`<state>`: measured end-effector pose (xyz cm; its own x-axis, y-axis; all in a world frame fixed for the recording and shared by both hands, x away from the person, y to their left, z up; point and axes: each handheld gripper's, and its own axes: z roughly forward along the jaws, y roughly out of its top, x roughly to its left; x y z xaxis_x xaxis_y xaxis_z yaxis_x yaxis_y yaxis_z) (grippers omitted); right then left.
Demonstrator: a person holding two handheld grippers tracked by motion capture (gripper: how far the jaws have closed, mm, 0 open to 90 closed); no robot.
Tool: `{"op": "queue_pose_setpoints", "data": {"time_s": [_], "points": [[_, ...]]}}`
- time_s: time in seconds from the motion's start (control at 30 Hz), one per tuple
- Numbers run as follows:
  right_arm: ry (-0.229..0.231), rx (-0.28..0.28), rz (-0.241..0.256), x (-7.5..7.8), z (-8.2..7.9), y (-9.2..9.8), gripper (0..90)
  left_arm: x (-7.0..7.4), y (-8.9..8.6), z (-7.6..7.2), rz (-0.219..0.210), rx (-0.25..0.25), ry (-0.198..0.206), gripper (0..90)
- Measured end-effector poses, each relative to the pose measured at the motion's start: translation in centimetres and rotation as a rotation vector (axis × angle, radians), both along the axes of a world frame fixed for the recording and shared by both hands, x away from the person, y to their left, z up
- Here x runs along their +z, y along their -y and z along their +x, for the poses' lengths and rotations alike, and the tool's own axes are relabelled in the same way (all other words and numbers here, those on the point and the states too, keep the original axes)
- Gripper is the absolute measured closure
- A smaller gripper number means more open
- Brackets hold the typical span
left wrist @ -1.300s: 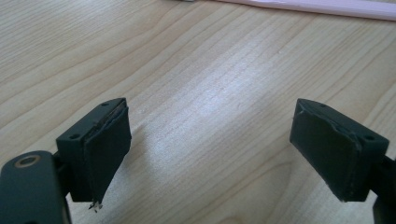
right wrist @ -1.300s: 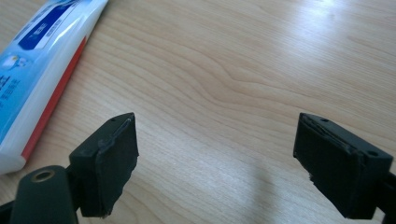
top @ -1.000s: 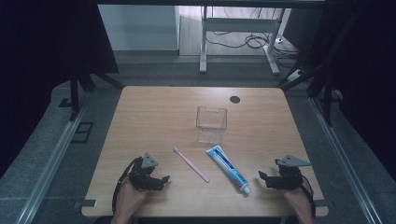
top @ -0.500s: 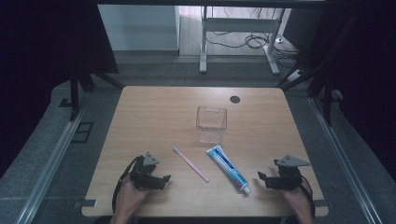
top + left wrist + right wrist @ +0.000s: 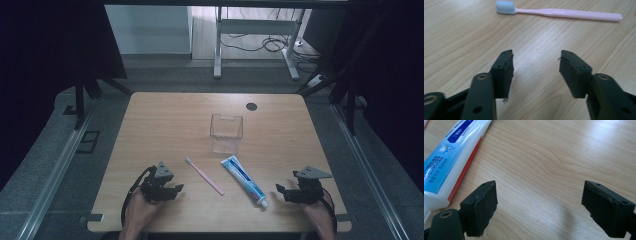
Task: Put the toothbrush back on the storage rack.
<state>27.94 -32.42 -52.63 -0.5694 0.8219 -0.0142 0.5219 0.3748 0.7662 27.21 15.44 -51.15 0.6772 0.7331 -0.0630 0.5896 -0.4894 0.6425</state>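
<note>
Start-of-task configuration. I hold both tools low at the near edge of the table (image 5: 165, 120), and against the frames of the last second nothing has shifted: hands, tools and objects all lie as they did, so I judge no approach has begun. The left gripper (image 5: 170, 191) rests with its jaws parted and empty, aimed at the pink toothbrush (image 5: 204, 175), which in the left gripper view lies flat just beyond the jaws (image 5: 559, 13), bristle head to the left. The right gripper (image 5: 281, 191) is likewise spread wide with nothing between its jaws; the toothpaste tube (image 5: 244, 179) lies just beside it, cap toward me, and passes its left jaw in the right gripper view (image 5: 451, 162). The clear cup (image 5: 226, 132) stands upright and empty behind both items, the likely destination. Everything remains to be done.
</note>
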Motion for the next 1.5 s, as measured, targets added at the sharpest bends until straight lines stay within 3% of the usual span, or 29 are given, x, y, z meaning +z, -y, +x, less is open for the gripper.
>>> {"op": "queue_pose_setpoints", "data": {"time_s": [0.23,0.83,1.03,1.33,1.5], "points": [[-0.001,0.0,0.001,0.0,0.0,0.0,13.4,0.0,0.5,0.2,0.0,-0.033,-0.03,58.9],[-0.002,0.001,0.005,-0.1,0.0,0.0,13.7,0.6,2.4,0.7,-0.02,-0.109,-0.044,89.0],[-0.007,0.0,0.008,-0.1,0.1,0.1,13.7,0.7,2.7,0.9,-0.043,-0.116,-0.051,89.5],[-0.011,-0.004,0.009,-0.2,0.1,0.1,13.8,1.1,3.9,1.5,-0.009,-0.158,-0.027,89.5],[-0.012,-0.005,0.008,-0.3,0.1,0.1,13.8,1.3,4.9,2.2,-0.028,-0.154,-0.03,89.5]]}}
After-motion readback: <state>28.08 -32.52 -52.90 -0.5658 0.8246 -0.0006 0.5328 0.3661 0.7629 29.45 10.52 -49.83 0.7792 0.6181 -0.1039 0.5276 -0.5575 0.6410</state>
